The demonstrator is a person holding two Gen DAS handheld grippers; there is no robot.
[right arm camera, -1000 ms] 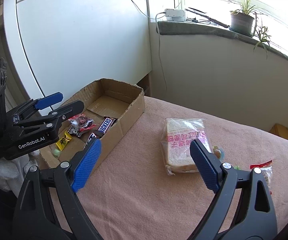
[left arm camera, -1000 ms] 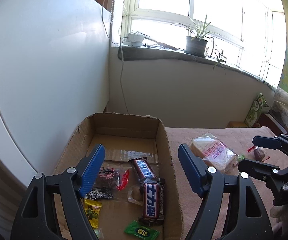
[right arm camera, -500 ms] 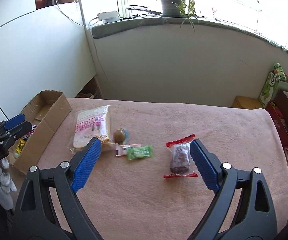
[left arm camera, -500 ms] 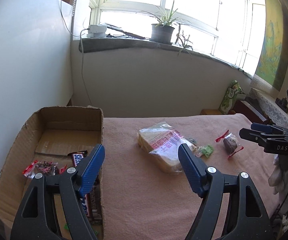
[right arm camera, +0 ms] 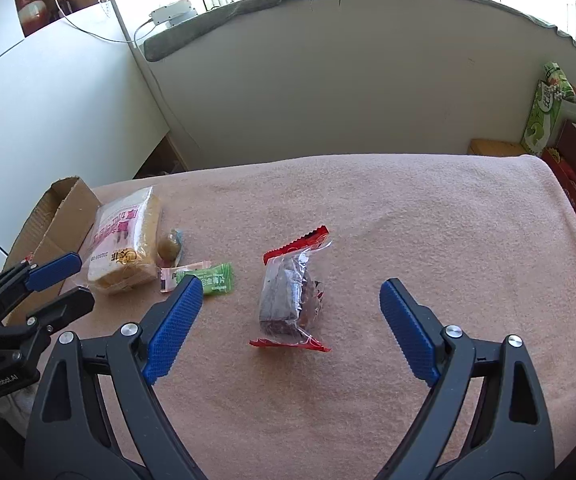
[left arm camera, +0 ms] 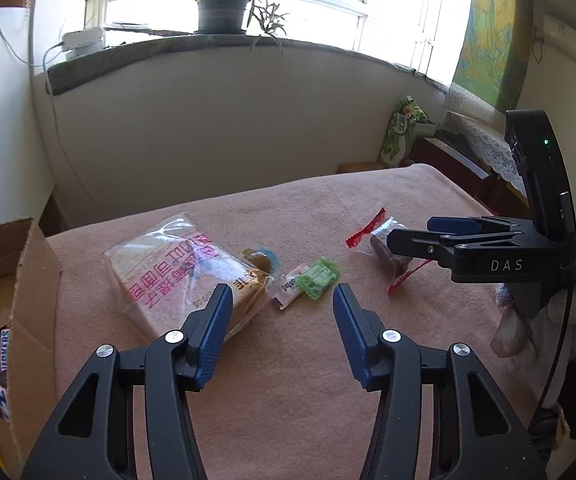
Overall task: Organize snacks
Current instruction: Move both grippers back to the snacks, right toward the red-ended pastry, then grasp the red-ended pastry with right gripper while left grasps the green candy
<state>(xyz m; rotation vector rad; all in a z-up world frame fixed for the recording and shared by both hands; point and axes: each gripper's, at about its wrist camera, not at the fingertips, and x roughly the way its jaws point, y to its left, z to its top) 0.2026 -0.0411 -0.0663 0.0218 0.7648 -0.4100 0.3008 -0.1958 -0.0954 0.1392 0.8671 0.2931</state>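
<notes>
Loose snacks lie on a pink cloth-covered table (right arm camera: 428, 232). A bagged loaf of sliced bread (left arm camera: 179, 276) (right arm camera: 125, 248) sits at the left, beside a small round sweet (left arm camera: 261, 260) (right arm camera: 169, 245), a white sweet (left arm camera: 288, 290) and a green sweet (left arm camera: 320, 278) (right arm camera: 217, 278). My left gripper (left arm camera: 281, 308) hovers just short of the two small sweets, its jaws closing with nothing between them. A red-edged clear packet with a dark cake (right arm camera: 292, 294) (left arm camera: 388, 254) lies between the wide-open fingers of my right gripper (right arm camera: 288, 310), untouched.
A cardboard box (left arm camera: 27, 300) (right arm camera: 53, 216) with chocolate bars and other sweets stands at the table's left edge. A white cabinet (right arm camera: 47, 100) rises beyond it. The wall and window sill with a potted plant (left arm camera: 223, 8) run behind the table. Boxes stand at the far right (right arm camera: 548, 108).
Both grippers swung right, away from the box. The left now faces the small sweets and its jaws have narrowed. The right came down over the red packet.
</notes>
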